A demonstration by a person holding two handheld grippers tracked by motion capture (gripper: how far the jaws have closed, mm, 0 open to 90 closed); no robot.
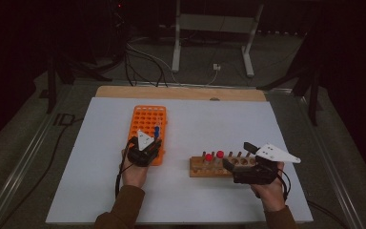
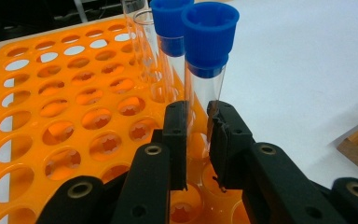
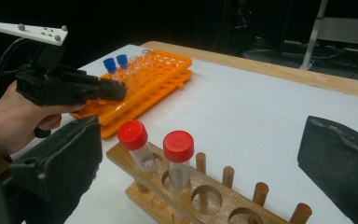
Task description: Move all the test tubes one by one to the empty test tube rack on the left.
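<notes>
Two red tubes (image 3: 154, 151) sit in our wood rack (image 1: 219, 167); left gripper (image 2: 197, 140) clamps a blue tube (image 2: 206, 70) at the orange rack's (image 2: 65, 116) four o'clock; right gripper (image 3: 200, 168) gapes empty.

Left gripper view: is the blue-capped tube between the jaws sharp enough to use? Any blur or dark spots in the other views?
Left gripper view: blue-capped tube and orange rack sharp, evenly lit, left gripper jaws crisp. Right gripper view: right gripper jaws soft, too near; red-capped tubes clear; background black. High view: dim, grainy, white table lit, surroundings dark.
</notes>
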